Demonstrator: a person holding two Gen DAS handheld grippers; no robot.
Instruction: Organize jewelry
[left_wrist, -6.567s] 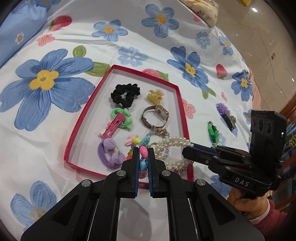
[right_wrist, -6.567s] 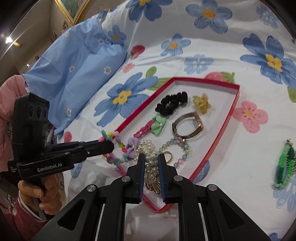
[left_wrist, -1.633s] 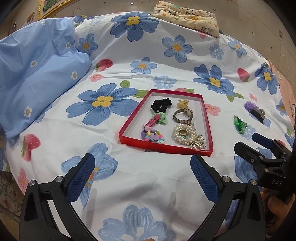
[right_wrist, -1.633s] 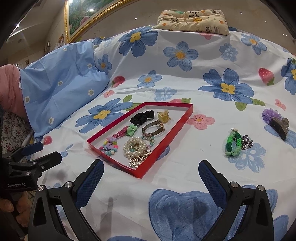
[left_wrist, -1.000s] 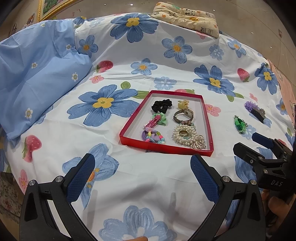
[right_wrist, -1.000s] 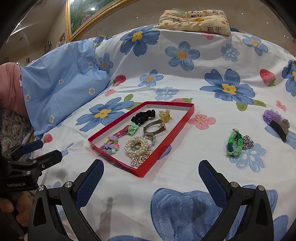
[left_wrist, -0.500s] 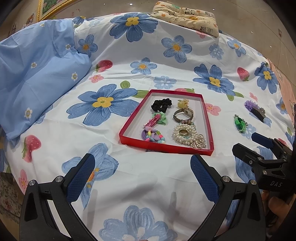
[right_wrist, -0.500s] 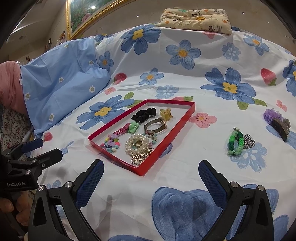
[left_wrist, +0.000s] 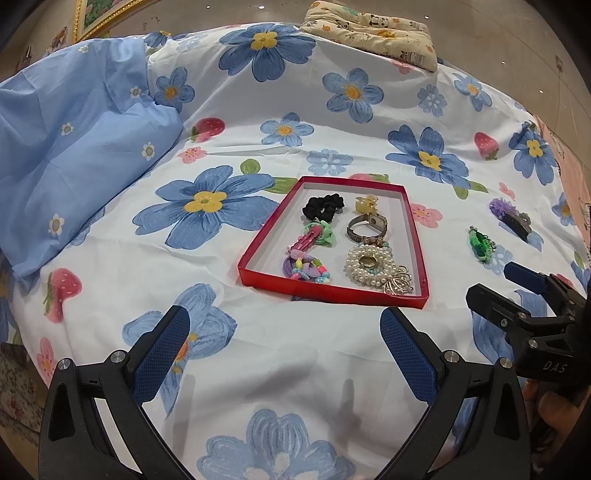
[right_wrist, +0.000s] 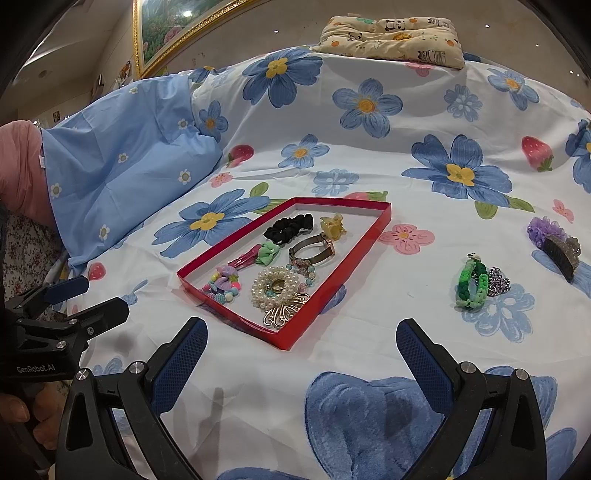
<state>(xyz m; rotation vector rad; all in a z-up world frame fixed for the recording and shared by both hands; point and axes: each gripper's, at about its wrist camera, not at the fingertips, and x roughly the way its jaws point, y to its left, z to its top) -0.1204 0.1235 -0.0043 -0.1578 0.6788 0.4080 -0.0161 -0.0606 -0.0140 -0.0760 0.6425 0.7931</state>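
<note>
Both views were evenly and fairly brightly lit from above. Small ceiling lights reflected as pinpoint glints on the glossy floor (left_wrist: 509, 44) beyond the bed. Shadows on the bedsheet (left_wrist: 280, 354) were soft and faint. Focus was sharp at center, while fisheye distortion bowed the edges and the corners fell to black vignette.

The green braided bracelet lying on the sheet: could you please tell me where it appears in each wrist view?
Left wrist: green braided bracelet far right, right of the red tray.
Right wrist: bracelet right of centre, beside a silver charm.
Shared landmark: the red tray, left of it in both.
</note>
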